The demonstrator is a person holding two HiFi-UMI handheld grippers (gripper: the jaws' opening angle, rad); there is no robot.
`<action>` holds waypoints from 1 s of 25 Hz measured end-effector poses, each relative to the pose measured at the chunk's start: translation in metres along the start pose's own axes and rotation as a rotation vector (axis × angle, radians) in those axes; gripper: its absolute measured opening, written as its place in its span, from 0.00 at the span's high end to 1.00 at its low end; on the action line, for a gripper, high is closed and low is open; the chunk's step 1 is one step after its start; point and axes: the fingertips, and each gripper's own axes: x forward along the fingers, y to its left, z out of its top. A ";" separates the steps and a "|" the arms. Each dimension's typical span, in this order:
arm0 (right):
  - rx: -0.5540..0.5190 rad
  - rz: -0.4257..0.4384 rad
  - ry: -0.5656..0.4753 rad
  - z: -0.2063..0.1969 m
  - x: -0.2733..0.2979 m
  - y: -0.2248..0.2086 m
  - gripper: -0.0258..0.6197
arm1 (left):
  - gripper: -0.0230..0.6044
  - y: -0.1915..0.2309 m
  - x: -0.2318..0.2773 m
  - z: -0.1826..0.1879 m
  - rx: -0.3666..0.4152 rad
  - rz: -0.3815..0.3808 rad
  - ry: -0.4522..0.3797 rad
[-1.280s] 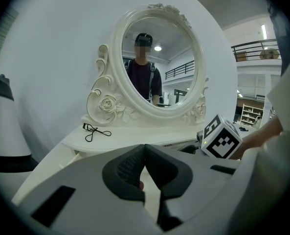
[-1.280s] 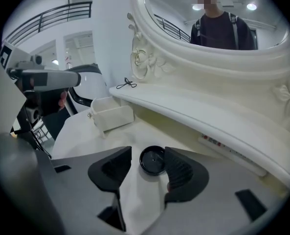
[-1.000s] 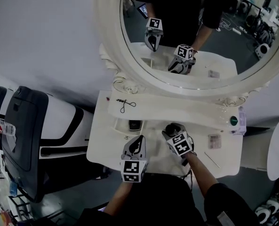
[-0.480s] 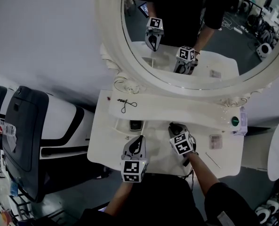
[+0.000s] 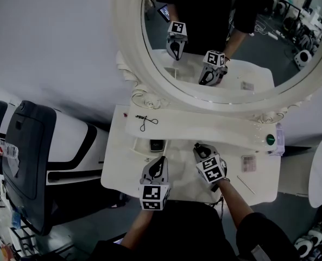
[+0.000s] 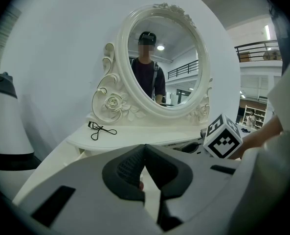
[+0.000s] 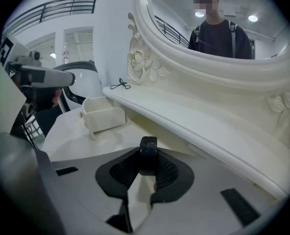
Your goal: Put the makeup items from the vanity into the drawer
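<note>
Black round makeup container (image 7: 148,154) stands on edge between the pads of the right hand-held gripper (image 7: 146,174), whose jaws have just been closing and now pinch it above the desk (image 7: 81,138). The open drawer (image 7: 103,118) lies to the left of and beyond this hand-held gripper, left of centre in its view, so the carry probably runs leftward. The left hand-held gripper (image 6: 144,154) is closed and empty, and sits nearer the drawer in the head view.

loc: big indoor hall/lab | cues: mezz. railing (image 6: 255,45), ceiling lights (image 6: 268,32)
</note>
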 end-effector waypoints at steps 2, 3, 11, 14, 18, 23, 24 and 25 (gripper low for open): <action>-0.002 0.007 -0.027 0.011 -0.009 0.008 0.84 | 0.94 0.001 -0.001 0.001 0.003 0.000 -0.006; -0.003 0.009 -0.038 0.016 -0.013 0.012 0.84 | 0.94 0.001 -0.001 0.002 0.004 -0.001 -0.009; 0.010 0.034 -0.089 0.033 -0.029 0.031 0.84 | 0.94 0.003 -0.007 0.003 0.006 -0.003 -0.015; 0.010 0.042 -0.115 0.043 -0.035 0.040 0.84 | 0.94 0.007 -0.011 0.004 0.008 0.004 -0.021; 0.002 0.075 -0.146 0.056 -0.036 0.063 0.84 | 0.94 0.018 -0.019 0.003 0.001 0.026 -0.027; -0.026 0.128 -0.171 0.074 -0.029 0.095 0.84 | 0.94 0.036 -0.032 -0.003 -0.017 0.069 -0.027; -0.035 0.138 -0.175 0.077 -0.027 0.101 0.84 | 0.94 0.040 -0.035 -0.003 -0.019 0.077 -0.031; -0.043 0.147 -0.178 0.081 -0.025 0.106 0.84 | 0.94 0.043 -0.038 -0.003 -0.023 0.085 -0.036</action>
